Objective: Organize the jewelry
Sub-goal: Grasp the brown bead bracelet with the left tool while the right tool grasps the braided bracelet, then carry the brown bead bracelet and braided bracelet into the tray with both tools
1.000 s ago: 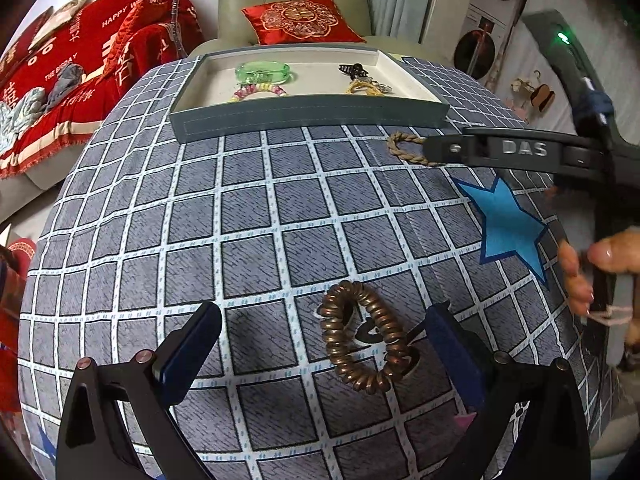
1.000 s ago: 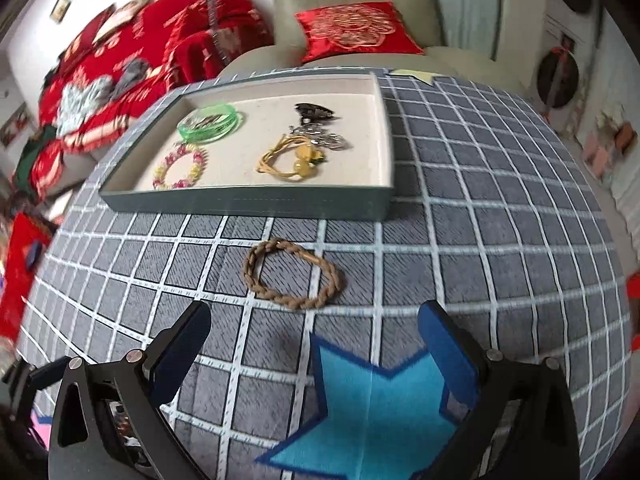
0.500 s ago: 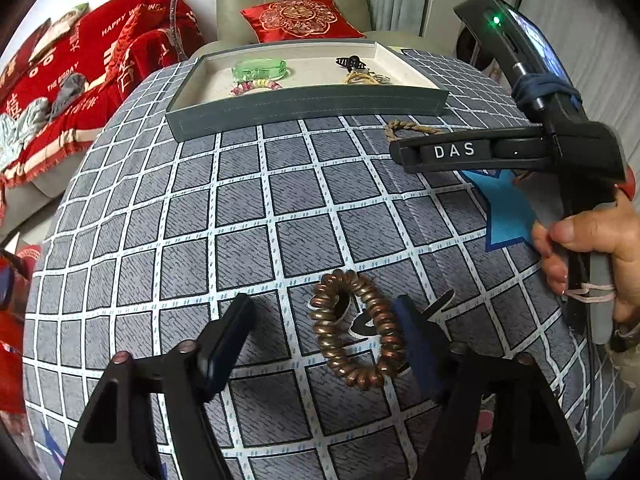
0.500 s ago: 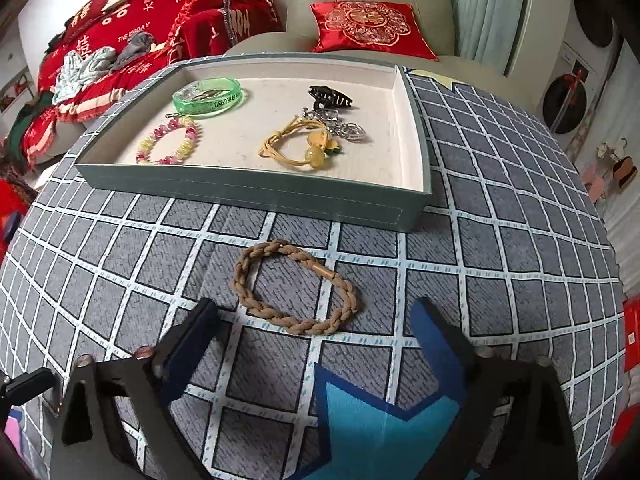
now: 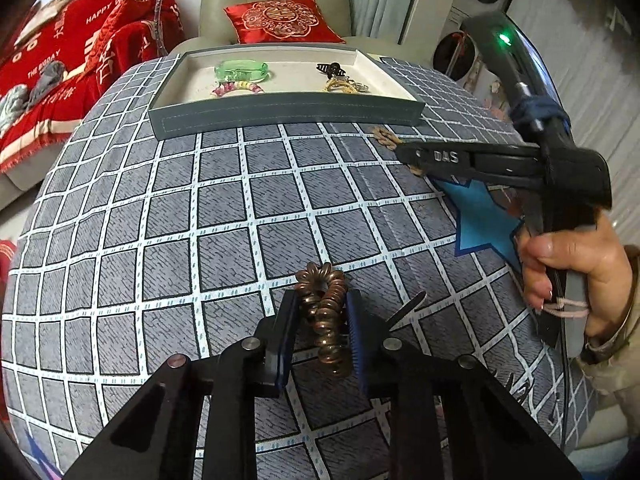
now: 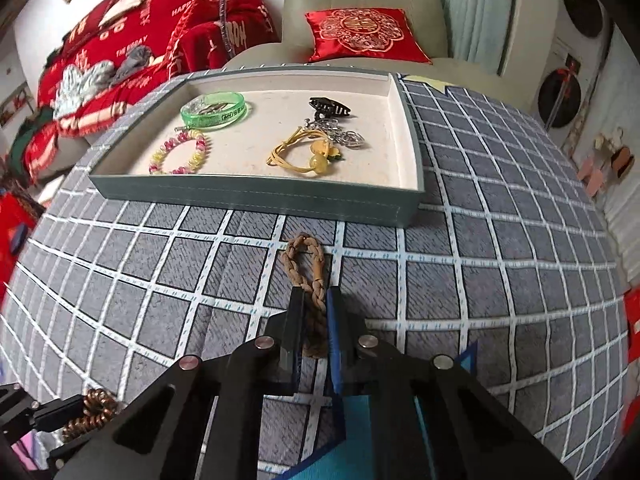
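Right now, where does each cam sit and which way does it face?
Left wrist: on the left gripper, angled down at the checked tablecloth; jaws closing on a bronze spiral hair tie; right hand shows.
Right wrist: on the right gripper, angled down toward the tray; shut on a braided tan bracelet.
Shared: tray, both pieces, red cushion, blue star.

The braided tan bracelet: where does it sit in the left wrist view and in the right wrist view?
Left wrist view: the braided tan bracelet peeks out right of centre, mostly hidden behind the right gripper, in front of the tray.
Right wrist view: bottom centre, squeezed into a narrow loop between the right gripper's fingers, on the checked cloth.
Shared landmark: the grey tray's front wall, just beyond the bracelet in both.
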